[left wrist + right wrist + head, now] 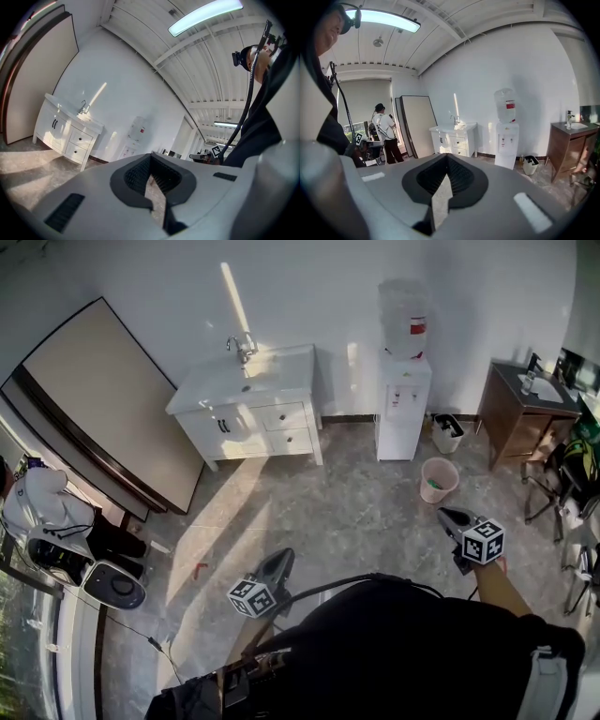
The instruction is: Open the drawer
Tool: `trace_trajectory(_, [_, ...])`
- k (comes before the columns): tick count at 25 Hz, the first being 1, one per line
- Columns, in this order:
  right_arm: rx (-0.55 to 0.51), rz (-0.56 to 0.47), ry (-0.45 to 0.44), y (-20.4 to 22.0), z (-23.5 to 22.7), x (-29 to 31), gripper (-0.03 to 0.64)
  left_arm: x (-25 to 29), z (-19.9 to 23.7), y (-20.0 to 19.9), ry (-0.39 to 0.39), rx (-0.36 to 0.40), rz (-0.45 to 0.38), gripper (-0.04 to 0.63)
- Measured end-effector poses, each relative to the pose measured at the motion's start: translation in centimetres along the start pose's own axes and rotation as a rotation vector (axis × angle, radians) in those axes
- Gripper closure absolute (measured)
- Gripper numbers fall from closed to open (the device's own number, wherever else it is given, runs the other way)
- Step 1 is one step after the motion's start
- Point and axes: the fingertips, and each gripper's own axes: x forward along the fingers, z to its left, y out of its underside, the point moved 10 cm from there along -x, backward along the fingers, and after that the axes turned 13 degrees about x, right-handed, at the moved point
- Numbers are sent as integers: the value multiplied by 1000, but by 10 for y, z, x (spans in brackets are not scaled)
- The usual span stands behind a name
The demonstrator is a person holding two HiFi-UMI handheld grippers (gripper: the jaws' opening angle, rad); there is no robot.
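We hold our left gripper (279,561) and right gripper (448,516) pinched closed and empty, well apart from the white vanity (234,385). Its two drawers (285,416), stacked beside its two doors (223,425), sit closed, far ahead of both.

The vanity (246,382) and its drawers (286,427) are white, the bucket (439,480) pink.

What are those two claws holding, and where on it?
Nothing is held: the left gripper and right gripper are both shut with nothing between their jaws.
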Motion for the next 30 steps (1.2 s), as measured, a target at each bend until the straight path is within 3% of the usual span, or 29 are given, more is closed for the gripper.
trace_trajectory(8, [-23, 26, -86, -38, -48, 65, 615, 38, 21, -7, -101, 11, -2, 595])
trace_trajectory(17, [-66, 26, -172, -125, -155, 120, 615, 158, 20, -31, -185, 28, -43, 595])
trace_trajectory(23, [-70, 29, -190, -162, -237, 137, 615, 255, 10, -39, -183, 36, -59, 595])
trace_trajectory(30, [-29, 34, -167, -176, -297, 149, 615, 324, 12, -42, -155, 36, -34, 595])
